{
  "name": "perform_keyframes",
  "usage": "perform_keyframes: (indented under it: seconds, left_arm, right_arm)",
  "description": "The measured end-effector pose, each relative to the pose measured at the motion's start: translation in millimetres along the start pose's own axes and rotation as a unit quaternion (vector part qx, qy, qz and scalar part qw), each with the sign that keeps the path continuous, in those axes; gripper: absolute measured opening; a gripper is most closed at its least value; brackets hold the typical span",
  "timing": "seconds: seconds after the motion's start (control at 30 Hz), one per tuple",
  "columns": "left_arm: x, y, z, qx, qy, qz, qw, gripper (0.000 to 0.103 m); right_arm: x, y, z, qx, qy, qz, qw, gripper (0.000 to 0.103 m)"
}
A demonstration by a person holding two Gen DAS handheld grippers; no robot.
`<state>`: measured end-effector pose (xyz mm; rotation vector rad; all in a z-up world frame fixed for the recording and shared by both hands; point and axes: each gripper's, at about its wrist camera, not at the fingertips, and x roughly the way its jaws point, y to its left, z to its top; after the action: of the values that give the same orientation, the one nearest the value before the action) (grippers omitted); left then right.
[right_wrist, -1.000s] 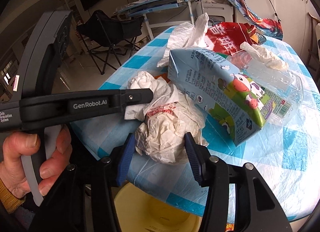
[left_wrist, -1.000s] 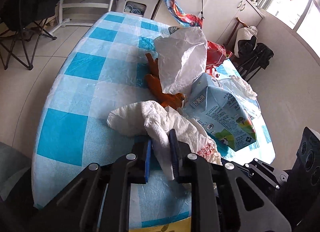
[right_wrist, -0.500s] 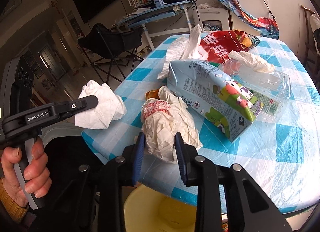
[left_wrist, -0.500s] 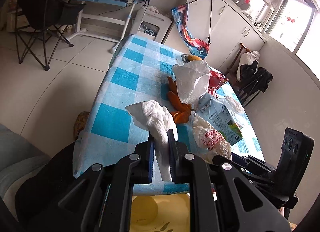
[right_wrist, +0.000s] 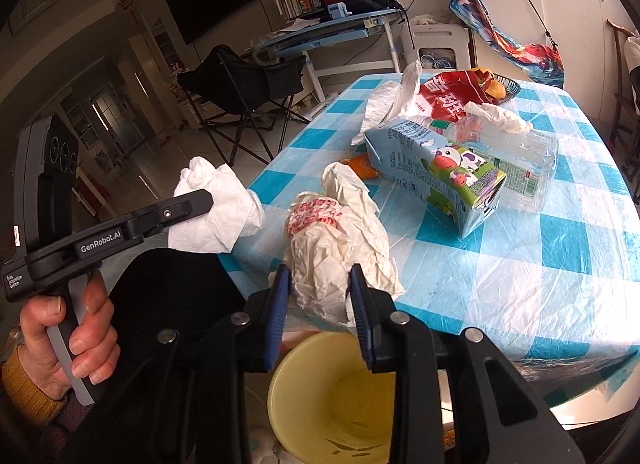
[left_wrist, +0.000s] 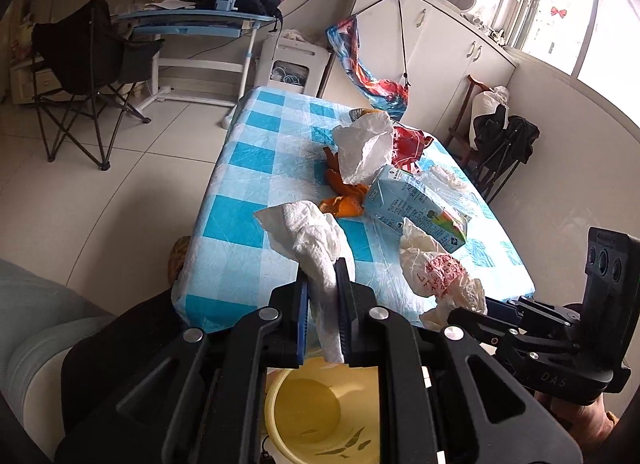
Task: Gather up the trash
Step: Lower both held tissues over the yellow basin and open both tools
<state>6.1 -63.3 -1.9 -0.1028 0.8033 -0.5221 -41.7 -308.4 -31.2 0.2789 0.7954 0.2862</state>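
My left gripper [left_wrist: 322, 276] is shut on a crumpled white paper towel [left_wrist: 308, 232], held in the air off the table's near corner; the right wrist view shows the same paper towel [right_wrist: 216, 215] to its left. Pinched in my right gripper [right_wrist: 320, 280] is a crumpled white wrapper with red print [right_wrist: 332, 240], at the table's near edge. The wrapper [left_wrist: 438, 272] also shows at the lower right of the left wrist view. A yellow bin [right_wrist: 332, 396] stands on the floor right below both grippers.
On the blue checked table [right_wrist: 560, 264] lie a milk carton [right_wrist: 436, 167], a clear plastic bottle [right_wrist: 520, 159], a red snack bag [right_wrist: 448, 95], orange peel [left_wrist: 344, 199] and a white bag [left_wrist: 364, 147]. A folding chair [left_wrist: 88, 63] and a desk stand beyond.
Both grippers pulled back toward the table's near edge and rose. The left lifted the paper towel off the table. The right closed on the wrapper and drew it toward the bin.
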Motion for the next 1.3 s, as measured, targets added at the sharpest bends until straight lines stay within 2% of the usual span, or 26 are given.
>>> perform_keyframes:
  seconds: [0.37, 0.43, 0.5, 0.57, 0.63, 0.7, 0.8, 0.87, 1.0, 1.13, 1.2, 1.23, 1.27, 1.3]
  left_arm:
    - [-15, -9, -14, 0.011, -0.003, -0.002, 0.9999, 0.013]
    - [-18, -10, -16, 0.013, -0.004, -0.003, 0.9999, 0.013]
    - [-22, -12, -19, 0.015, -0.005, -0.003, 0.9999, 0.013]
    - [-25, -13, -21, 0.017, -0.006, -0.003, 0.9998, 0.013]
    - [-28, -15, -23, 0.021, -0.007, -0.004, 0.9998, 0.013]
    - [-31, -18, -26, 0.024, -0.006, -0.006, 0.9997, 0.013]
    - [-34, -22, -31, 0.030, -0.002, -0.008, 0.9995, 0.013]
    - [-35, -26, -36, 0.036, 0.004, -0.011, 0.9993, 0.013]
    - [-30, -43, -52, 0.059, 0.032, -0.024, 0.9975, 0.013]
    - [-14, -63, -73, 0.099, 0.084, -0.030, 0.9910, 0.013]
    - [-6, -70, -80, 0.118, 0.113, -0.027, 0.9861, 0.022]
    - [-5, -72, -83, 0.124, 0.115, -0.017, 0.9854, 0.031]
    - [-5, -72, -84, 0.126, 0.115, -0.009, 0.9852, 0.048]
    - [-6, -72, -83, 0.126, 0.116, -0.007, 0.9852, 0.056]
  right_arm:
    - [15, 11, -39, 0.013, 0.099, 0.003, 0.995, 0.035]
    - [19, 6, -43, 0.028, 0.117, 0.005, 0.993, 0.044]
    - [21, 2, -47, 0.043, 0.125, 0.000, 0.991, 0.048]
    - [17, 1, -47, 0.049, 0.114, 0.003, 0.992, 0.049]
    - [9, 0, -47, 0.054, 0.097, 0.001, 0.994, 0.055]
    - [4, -2, -45, 0.060, 0.083, 0.004, 0.995, 0.055]
    - [-8, -3, -42, 0.069, 0.046, 0.004, 0.997, 0.056]
    - [-21, -5, -39, 0.073, 0.012, -0.001, 0.997, 0.062]
    - [-44, -9, -34, 0.079, -0.047, -0.016, 0.996, 0.066]
    - [-52, -17, -29, 0.091, -0.084, -0.028, 0.992, 0.066]
    - [-54, -20, -28, 0.095, -0.094, -0.036, 0.990, 0.066]
    - [-54, -21, -28, 0.096, -0.098, -0.039, 0.990, 0.066]
    - [-54, -22, -27, 0.097, -0.101, -0.043, 0.989, 0.066]
    - [-55, -23, -27, 0.098, -0.104, -0.045, 0.989, 0.066]
